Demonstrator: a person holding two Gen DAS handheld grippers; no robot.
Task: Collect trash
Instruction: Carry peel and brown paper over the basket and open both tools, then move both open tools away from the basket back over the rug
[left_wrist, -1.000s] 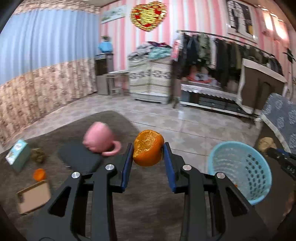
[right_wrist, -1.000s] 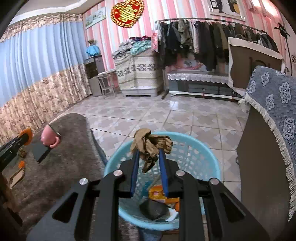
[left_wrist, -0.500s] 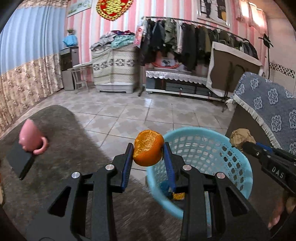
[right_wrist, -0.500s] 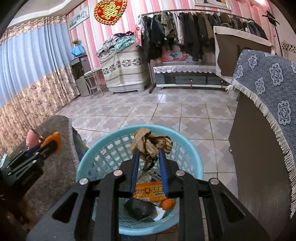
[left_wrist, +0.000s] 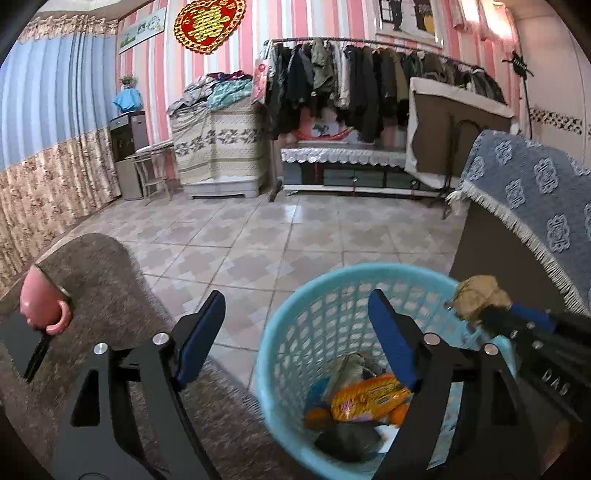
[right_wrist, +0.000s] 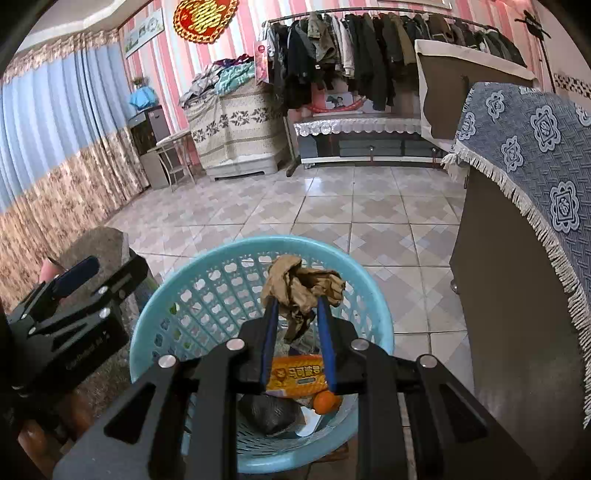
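Observation:
My left gripper (left_wrist: 297, 325) is open and empty, hovering over the left rim of the light blue basket (left_wrist: 284, 332). The basket holds an orange snack packet (left_wrist: 369, 397), orange peel (left_wrist: 317, 417) and a dark wad (left_wrist: 347, 439). My right gripper (right_wrist: 295, 306) is shut on a crumpled brown paper (right_wrist: 299, 284) above the basket (right_wrist: 177, 280). The right gripper with the brown paper (left_wrist: 476, 299) also shows at the right of the left wrist view. The left gripper (right_wrist: 74, 295) shows at the left of the right wrist view.
A pink mug (left_wrist: 42, 306) lies on a dark pad on the grey rug (left_wrist: 103, 266). A cabinet with a blue patterned cloth (right_wrist: 535, 155) stands close on the right. Tiled floor (right_wrist: 332, 206) stretches to a clothes rack (left_wrist: 369, 74) at the back.
My left gripper opened and the orange peel it held is gone from its jaws; it moved further over the basket. The right gripper still holds the brown paper.

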